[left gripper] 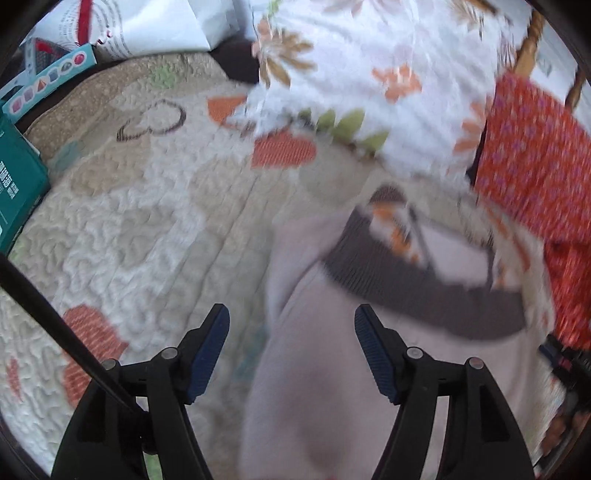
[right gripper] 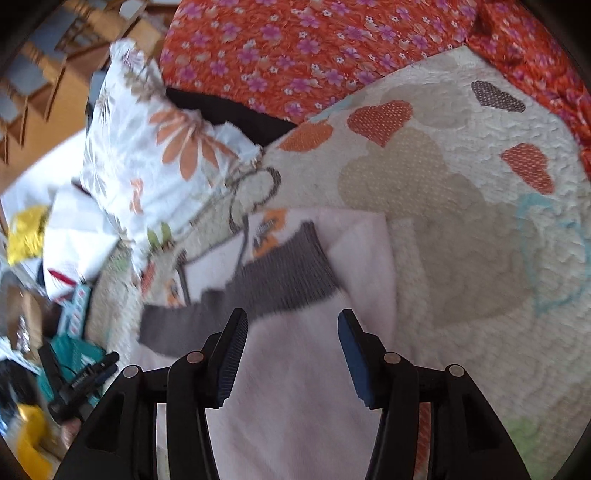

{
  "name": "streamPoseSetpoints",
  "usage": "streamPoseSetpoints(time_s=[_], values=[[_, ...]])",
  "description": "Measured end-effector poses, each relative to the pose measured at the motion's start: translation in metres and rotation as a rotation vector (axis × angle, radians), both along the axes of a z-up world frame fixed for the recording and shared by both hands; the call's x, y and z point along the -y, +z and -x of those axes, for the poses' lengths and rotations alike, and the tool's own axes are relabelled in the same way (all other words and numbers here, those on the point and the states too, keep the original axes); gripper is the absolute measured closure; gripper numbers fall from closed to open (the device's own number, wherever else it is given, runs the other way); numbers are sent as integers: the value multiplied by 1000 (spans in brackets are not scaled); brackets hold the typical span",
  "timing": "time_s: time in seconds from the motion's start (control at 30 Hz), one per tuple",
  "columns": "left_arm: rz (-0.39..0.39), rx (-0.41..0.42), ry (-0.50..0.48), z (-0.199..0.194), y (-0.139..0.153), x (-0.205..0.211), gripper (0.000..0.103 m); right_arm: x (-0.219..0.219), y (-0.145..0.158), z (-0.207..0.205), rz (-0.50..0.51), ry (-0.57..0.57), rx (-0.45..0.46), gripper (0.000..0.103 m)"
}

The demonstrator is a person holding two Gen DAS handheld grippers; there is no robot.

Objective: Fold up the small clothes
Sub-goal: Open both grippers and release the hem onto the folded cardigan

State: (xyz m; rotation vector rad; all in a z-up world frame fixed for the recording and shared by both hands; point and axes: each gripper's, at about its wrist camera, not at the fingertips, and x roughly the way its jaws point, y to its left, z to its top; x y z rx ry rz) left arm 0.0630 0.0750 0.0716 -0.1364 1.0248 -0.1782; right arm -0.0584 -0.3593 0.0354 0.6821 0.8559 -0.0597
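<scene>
A small pale pink garment [left gripper: 314, 369] with a dark grey ribbed band [left gripper: 424, 295] lies folded on a quilted cream mat [left gripper: 147, 229]. My left gripper [left gripper: 291, 350] hangs above its left edge, jaws apart, nothing between the pads. In the right wrist view the same pink garment [right gripper: 295, 387] and its grey band [right gripper: 280, 284] lie below my right gripper [right gripper: 291, 354], which also stands open over the cloth without pinching it. An orange print shows at the garment's neck [right gripper: 267, 236].
A white floral pillow [left gripper: 351, 74] and an orange flowered cloth [left gripper: 535, 158] lie beyond the garment. Teal boxes [left gripper: 18, 184] and papers [left gripper: 147, 26] sit off the mat's left edge. Wooden furniture [right gripper: 55, 74] and clutter with a yellow object [right gripper: 26, 435] show at the left.
</scene>
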Motion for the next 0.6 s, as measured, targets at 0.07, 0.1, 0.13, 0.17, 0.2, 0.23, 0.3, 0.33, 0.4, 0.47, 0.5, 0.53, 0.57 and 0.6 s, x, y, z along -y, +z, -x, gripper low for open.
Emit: streamPoseSetpoints(time_s=[0.07,0.1,0.13,0.17,0.2,0.23,0.3,0.33,0.4,0.47,0.5,0.53,0.57,0.6], values=[[-44,-44,-40,9,-9,-4,34,-8,2,11,49,37,-12,47],[-59,-62,-60,13,-13,-7,34,-12,3,16,70,54,-16,47],[-62,-72,-75,18,-15,-10,34,-14,3,22,88,71,-22,47],[-55,-79,-99,23,-18,-13,34,-17,2,28,107,89,-31,47],[-47,-84,-117,26,-19,-15,34,-19,0,35,127,101,-42,47],[-40,-90,-145,31,-22,-18,33,-20,-2,41,144,109,-52,47],[-33,-107,-182,35,-26,-19,32,-17,-4,53,172,114,-70,47],[-27,-133,-209,37,-31,-18,32,-13,-5,60,180,105,-76,47],[-13,-195,-257,40,-42,-15,32,-4,-4,69,181,74,-80,47],[-48,-173,-280,41,-40,-11,51,11,-3,78,164,24,-76,47],[-46,-179,-288,41,-39,-11,87,17,-2,81,149,1,-71,47],[8,-203,-288,40,-37,-14,95,22,0,84,132,-17,-65,47],[32,-206,-270,39,-35,-17,96,27,1,86,115,-32,-59,47],[9,-183,-251,39,-29,-19,97,31,3,88,105,-42,-53,47]])
